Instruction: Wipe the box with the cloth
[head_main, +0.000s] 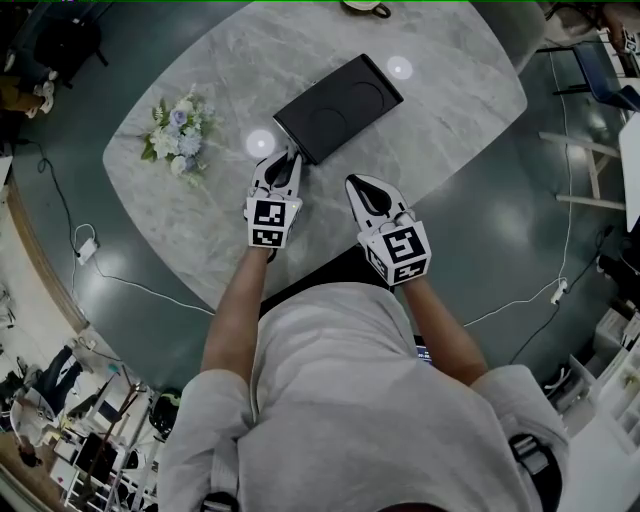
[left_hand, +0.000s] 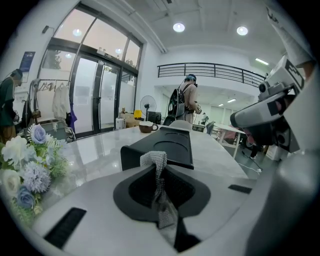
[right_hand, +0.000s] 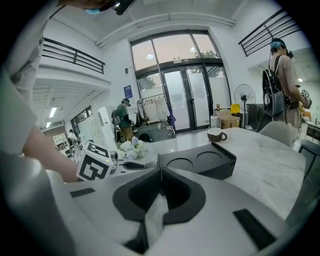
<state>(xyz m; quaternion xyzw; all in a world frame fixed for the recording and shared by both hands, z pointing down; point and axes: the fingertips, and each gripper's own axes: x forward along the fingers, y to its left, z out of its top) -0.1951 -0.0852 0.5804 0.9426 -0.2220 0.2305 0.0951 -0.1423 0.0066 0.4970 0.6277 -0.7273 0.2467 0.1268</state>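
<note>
1. Head view. The box (head_main: 338, 107) lies askew toward the table's (head_main: 450, 130) far edge. The left gripper (head_main: 290, 160) is at its near corner and the right gripper (head_main: 358, 186) just beside. Flowers (head_main: 178, 130) at the left edge and a cup (head_main: 365, 8) at the far edge obstruct nothing.
2. Left gripper view. The jaws are clamped on a grey cloth (left_hand: 155, 160), just before the box. This looks like the approach step; next, the cloth must be laid on the lid and dragged across.
3. Right gripper view. The jaws are closed together with nothing clearly held; this gripper could steady the box.
</note>
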